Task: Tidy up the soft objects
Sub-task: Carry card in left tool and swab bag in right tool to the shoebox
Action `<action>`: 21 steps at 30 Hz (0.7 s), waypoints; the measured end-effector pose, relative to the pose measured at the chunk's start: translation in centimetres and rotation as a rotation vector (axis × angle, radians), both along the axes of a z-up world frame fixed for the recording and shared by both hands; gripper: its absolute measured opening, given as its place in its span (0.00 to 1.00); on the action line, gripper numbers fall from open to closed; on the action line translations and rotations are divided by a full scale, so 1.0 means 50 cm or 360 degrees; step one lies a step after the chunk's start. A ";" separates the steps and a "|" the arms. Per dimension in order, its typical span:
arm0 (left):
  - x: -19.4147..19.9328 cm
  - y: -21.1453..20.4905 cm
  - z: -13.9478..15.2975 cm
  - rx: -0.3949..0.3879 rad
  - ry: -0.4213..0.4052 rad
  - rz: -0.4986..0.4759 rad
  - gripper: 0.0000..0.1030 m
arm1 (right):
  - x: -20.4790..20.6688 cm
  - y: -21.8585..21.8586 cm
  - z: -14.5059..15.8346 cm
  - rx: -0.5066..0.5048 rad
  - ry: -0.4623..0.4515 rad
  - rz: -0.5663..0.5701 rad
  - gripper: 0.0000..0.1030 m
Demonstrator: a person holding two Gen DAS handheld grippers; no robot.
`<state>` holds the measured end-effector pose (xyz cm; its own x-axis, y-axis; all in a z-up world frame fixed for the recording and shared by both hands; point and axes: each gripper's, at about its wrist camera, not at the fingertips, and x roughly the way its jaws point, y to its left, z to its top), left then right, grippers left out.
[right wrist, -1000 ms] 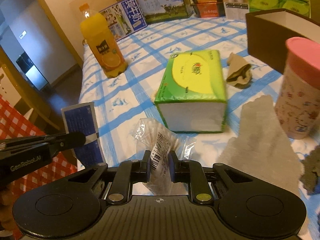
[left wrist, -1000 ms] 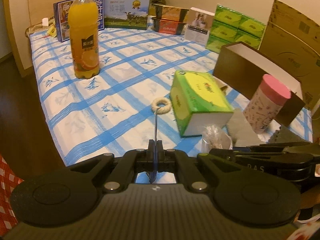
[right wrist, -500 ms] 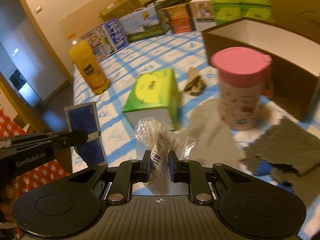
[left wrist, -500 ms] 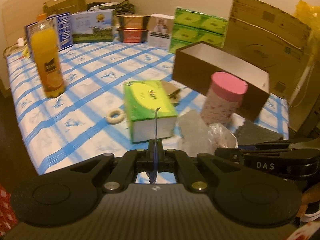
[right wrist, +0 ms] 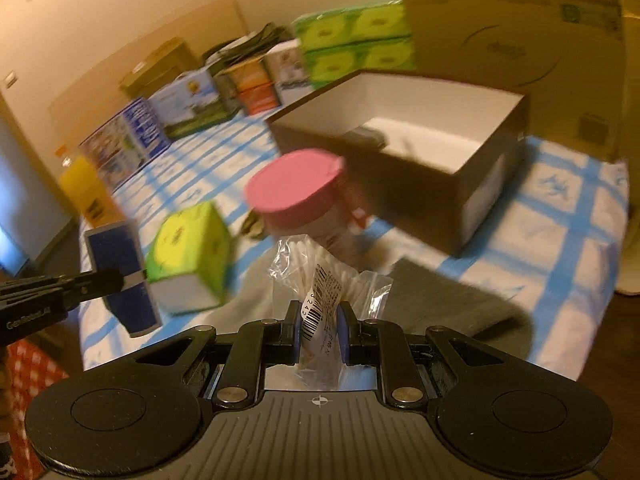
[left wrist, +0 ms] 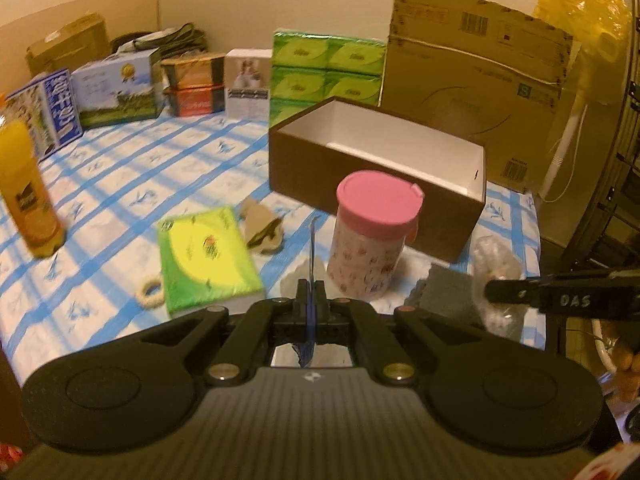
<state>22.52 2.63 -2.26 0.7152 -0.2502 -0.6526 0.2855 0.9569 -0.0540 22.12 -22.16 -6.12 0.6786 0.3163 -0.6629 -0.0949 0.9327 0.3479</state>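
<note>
My left gripper (left wrist: 310,294) is shut on a thin blue packet (left wrist: 311,256), seen edge-on here and flat-faced in the right wrist view (right wrist: 118,264). My right gripper (right wrist: 319,320) is shut on a clear plastic bag (right wrist: 320,280) with a barcode label and white contents; the same bag (left wrist: 496,260) shows at the right of the left wrist view. Both are held above the bed's near edge. Ahead stands an open brown box (left wrist: 376,160) with a white inside (right wrist: 420,132). A green tissue pack (left wrist: 204,256) and grey cloths (right wrist: 440,296) lie on the checked cover.
A pink-lidded canister (left wrist: 376,240) stands just before the brown box. An orange juice bottle (left wrist: 28,192), a white ring (left wrist: 150,290) and a crumpled brown piece (left wrist: 262,228) lie to the left. Cartons and green tissue packs (left wrist: 326,68) line the back; a large cardboard box (left wrist: 476,60) leans right.
Both grippers have swung rightward and a little upward with their loads. The bottle has slid to the left edge of view, and the brown box and canister now sit ahead.
</note>
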 end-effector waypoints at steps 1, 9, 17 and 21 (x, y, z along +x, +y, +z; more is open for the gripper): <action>0.013 -0.006 0.004 0.0010 -0.0015 -0.0011 0.00 | 0.005 -0.012 0.005 -0.0005 -0.0014 -0.0016 0.18; 0.127 -0.042 0.035 0.0095 -0.0150 -0.0106 0.00 | 0.066 -0.087 0.046 -0.0061 -0.0134 -0.0107 0.18; 0.270 -0.112 0.063 0.0103 -0.0236 -0.0230 0.01 | 0.172 -0.148 0.095 -0.0128 -0.0256 -0.0165 0.18; 0.340 -0.165 0.066 0.0102 -0.0241 -0.0307 0.01 | 0.241 -0.169 0.101 -0.0146 -0.0277 -0.0175 0.18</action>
